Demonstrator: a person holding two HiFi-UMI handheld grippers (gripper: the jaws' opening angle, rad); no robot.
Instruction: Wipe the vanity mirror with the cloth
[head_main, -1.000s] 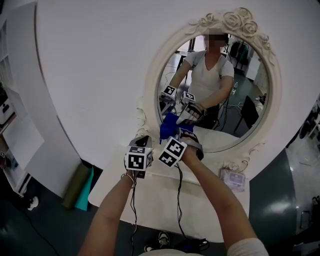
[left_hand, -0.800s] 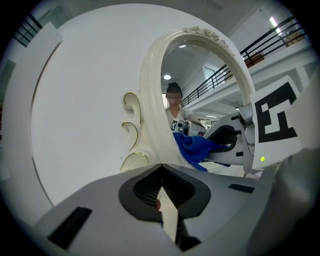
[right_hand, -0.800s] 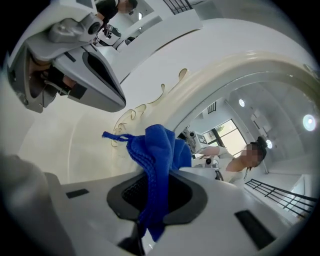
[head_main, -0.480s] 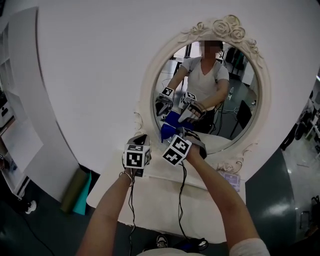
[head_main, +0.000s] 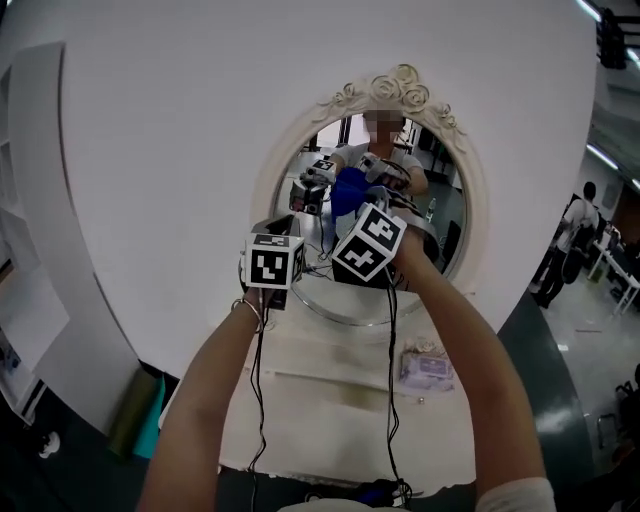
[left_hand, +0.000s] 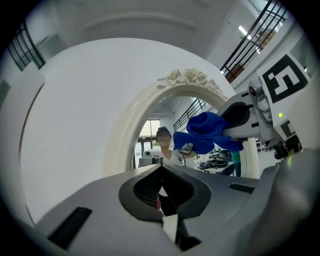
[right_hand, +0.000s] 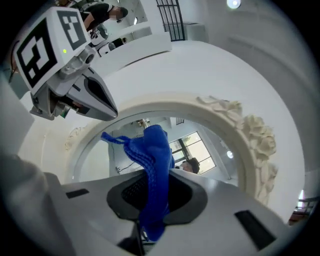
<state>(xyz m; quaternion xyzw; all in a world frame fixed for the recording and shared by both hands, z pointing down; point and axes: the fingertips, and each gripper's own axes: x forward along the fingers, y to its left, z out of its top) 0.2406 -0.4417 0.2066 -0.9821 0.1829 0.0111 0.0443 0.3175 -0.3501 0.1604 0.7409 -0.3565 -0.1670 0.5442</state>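
The oval vanity mirror has a white frame (head_main: 395, 88) carved with roses, and its glass (head_main: 445, 235) reflects me and both grippers. My right gripper (head_main: 352, 205) is shut on a blue cloth (head_main: 348, 188), which it holds against the upper left part of the glass. In the right gripper view the cloth (right_hand: 155, 165) hangs bunched out of the shut right gripper (right_hand: 152, 212), in front of the mirror frame (right_hand: 252, 135). My left gripper (head_main: 283, 228) sits beside it near the frame's left edge. This left gripper (left_hand: 164, 190) is shut with nothing in it. The left gripper view also shows the cloth (left_hand: 207, 132).
Below the mirror a white table (head_main: 330, 400) carries a small plastic packet (head_main: 425, 366). Black cables (head_main: 262, 390) hang from both grippers. A green roll (head_main: 130, 418) leans at the lower left. A white curved wall surrounds the mirror. A person (head_main: 580, 215) stands far right.
Both grippers have risen from the mirror's lower rim toward its upper half. The blue cloth has travelled up the glass with the right gripper.
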